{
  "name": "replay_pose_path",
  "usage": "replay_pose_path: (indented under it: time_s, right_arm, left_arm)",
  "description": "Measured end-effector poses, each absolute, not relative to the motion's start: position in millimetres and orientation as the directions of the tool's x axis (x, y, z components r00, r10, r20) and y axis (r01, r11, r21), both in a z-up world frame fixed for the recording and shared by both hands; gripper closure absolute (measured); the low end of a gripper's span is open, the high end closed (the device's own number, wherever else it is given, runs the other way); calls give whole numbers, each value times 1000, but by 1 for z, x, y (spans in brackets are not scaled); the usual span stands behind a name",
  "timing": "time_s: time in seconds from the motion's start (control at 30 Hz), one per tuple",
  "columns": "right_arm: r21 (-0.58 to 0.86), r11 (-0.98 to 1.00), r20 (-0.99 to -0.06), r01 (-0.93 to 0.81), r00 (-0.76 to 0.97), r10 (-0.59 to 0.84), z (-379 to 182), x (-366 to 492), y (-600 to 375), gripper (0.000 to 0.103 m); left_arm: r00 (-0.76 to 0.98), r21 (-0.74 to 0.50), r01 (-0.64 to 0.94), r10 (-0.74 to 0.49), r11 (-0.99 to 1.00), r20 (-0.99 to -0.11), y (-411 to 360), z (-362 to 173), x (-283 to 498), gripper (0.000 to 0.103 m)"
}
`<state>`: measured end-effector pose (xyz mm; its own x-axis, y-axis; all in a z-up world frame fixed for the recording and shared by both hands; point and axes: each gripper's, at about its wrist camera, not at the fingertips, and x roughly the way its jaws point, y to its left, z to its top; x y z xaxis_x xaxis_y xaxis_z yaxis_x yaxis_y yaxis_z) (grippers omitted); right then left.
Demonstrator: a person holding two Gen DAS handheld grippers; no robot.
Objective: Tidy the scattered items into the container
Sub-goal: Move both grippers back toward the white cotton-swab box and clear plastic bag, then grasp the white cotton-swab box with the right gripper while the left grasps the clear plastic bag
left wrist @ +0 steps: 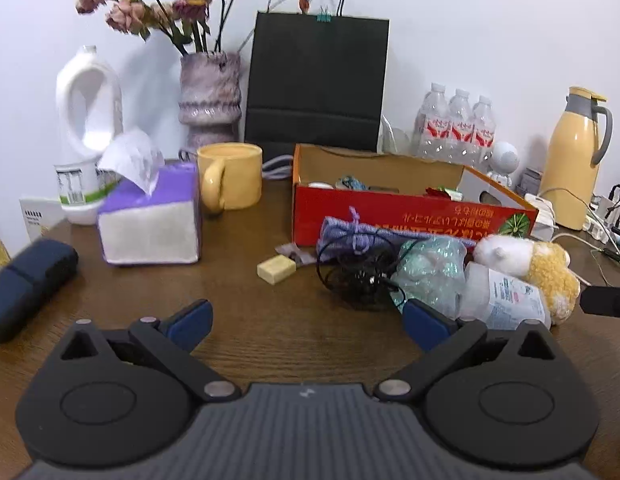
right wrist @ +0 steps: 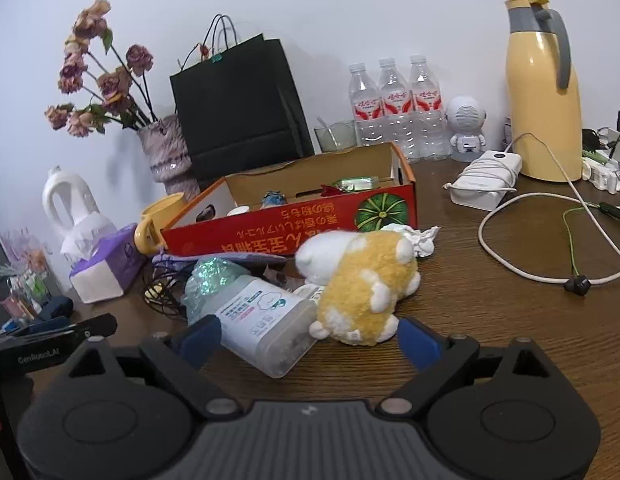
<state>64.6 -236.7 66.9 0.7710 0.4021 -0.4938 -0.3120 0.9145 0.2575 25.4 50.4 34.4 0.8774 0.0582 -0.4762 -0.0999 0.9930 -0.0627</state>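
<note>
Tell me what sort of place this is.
Probably a home desk or side table against a wall: a vase of dried roses, a yellow thermos jug and a tissue box share the wooden tabletop.

Right tongs (right wrist: 307, 338) spread wide and low over the worktop (right wrist: 490, 320), blue fingertips (right wrist: 418, 342) flanking a yellow-and-white plush toy (right wrist: 362, 280) and a clear plastic bottle (right wrist: 265, 326) lying on its side, the two touching. Just behind them sits the open red cardboard box (right wrist: 293, 224), a few small items inside. A crumpled tissue (right wrist: 420, 240) rests beside the plush.
</note>
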Motion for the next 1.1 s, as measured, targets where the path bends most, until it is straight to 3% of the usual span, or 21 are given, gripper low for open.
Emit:
replay_pose_path:
  time_s: [0.17,0.3,0.4,0.47,0.6,0.63,0.8,1.0,1.07,1.1]
  right_arm:
    - [268,902,-491,-339,757,431,64,70,-228,8]
    - [240,896,-504,-373,741,443,64,77,-218,9]
    - [228,886,-495,-404,735,462,65,79,-209,9]
    - [213,876,-500,-433,722,478,63,80,-201,10]
    - [142,862,-515,-487,707,485,62,82,-182,12]
    - [125,857,-517,-500,705,486,62,82,-179,12]
    - [36,841,-526,-540,705,475,61,92,-162,13]
    - [-35,827,-553,-561,700,451,57,106,-146,13]
    - [-49,822,-563,-567,695,446,54,108,-144,13]
    - [-54,819,-569,-571,692,445,53,109,-143,13]
  left_arm:
    - [864,-93,-52,-2,994,-503,45,34,45,1]
    - [863,-87,-27,-21,996,-504,39,39,69,20]
    - [852,-127,6,-72,992,-518,39,40,87,21]
    - [836,-167,23,-111,986,-538,39,39,98,31]
    - [802,-201,5,-124,980,-584,45,33,105,78]
    - [797,-201,7,-127,979,-590,46,32,102,81]
    - [802,-161,42,-130,986,-583,50,38,67,84]
    - [797,-90,-33,-28,995,-604,62,35,43,83]
    - [797,-92,-79,7,993,-604,71,35,40,76]
    - [796,-102,-111,27,989,-605,76,35,40,66]
